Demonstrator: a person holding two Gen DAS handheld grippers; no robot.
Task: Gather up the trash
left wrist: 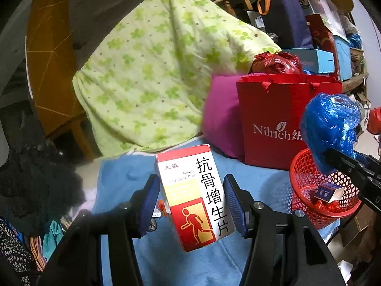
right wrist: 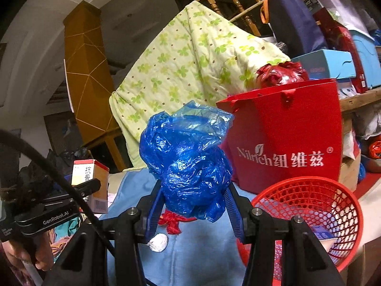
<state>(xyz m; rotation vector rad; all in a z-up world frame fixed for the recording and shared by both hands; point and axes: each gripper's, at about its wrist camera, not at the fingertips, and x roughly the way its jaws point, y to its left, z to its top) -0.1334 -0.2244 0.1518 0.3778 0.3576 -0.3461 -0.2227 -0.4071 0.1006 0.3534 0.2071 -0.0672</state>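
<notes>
We noted the left gripper (left wrist: 191,202) nearest us, its blue pads (left wrist: 150,202) closed against the two sides of a red-and-white medicine box (left wrist: 190,195). The box stood tilted between the jaws, lifted clear of the blue cloth (left wrist: 190,267) beneath it. The right wrist view showed the same box (right wrist: 91,181) from the side, sticking up past the gripper's black finger.

The right gripper (right wrist: 193,205) was clamped on a crumpled blue plastic bag (right wrist: 188,162). The bag bulged up and forward well beyond the fingertips, held in the air. In the left wrist view that bag (left wrist: 331,128) hung directly above the red mesh basket (left wrist: 307,205), not touching it.

Below the bag, on the blue cloth (right wrist: 202,257), lay a red scrap (right wrist: 172,222) and, nearer us, a white paper wad (right wrist: 158,243); both sat just under and between the right jaws, untouched.

The basket (right wrist: 333,190) stood just right of the right gripper, on the cloth's edge. We saw a small blue-and-white carton (left wrist: 328,191) and red scraps (left wrist: 326,206) already inside.

Behind the basket stood a red paper gift bag (right wrist: 285,143), with a magenta cushion (left wrist: 221,119) beside it. Farther back a green clover-print quilt (left wrist: 154,71) was draped over a wooden railing (right wrist: 238,4), and stacked boxes (right wrist: 333,62) crowded the right.
</notes>
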